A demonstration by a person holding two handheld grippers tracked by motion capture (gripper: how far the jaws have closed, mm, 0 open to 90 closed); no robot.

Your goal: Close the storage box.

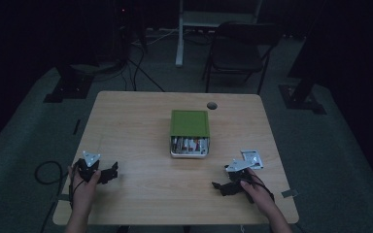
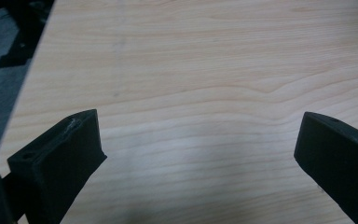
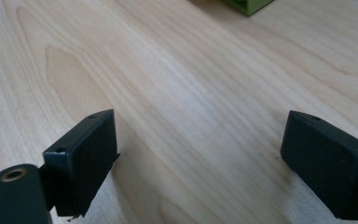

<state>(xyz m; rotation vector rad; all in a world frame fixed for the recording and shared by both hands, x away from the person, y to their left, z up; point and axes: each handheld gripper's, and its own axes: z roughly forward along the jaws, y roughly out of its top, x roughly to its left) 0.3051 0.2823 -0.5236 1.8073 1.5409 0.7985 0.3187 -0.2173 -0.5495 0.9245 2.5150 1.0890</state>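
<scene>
Green-lidded box w/ a white open-front tray of small items (image 1: pixel 189 133) sits mid-tabletop (image 1: pixel 136 121), toward far edge. Left gripper (image 1: pixel 108 173) near left edge, right gripper (image 1: pixel 222 187) near right edge; both fingers spread wide, empty. Risk: one-sided push skews box, spilling contents.

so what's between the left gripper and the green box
Nothing: in the high view, bare table runs from the left gripper to the green box.

A dim recording lab or studio is suggested: a lone light-wood surface (image 1: pixel 136 126) is set on grey carpet, ringed by black stand bases (image 1: pixel 70 87), trailing cables (image 1: pixel 141 68) and a folding chair (image 1: pixel 238 53) against dark surroundings.
</scene>
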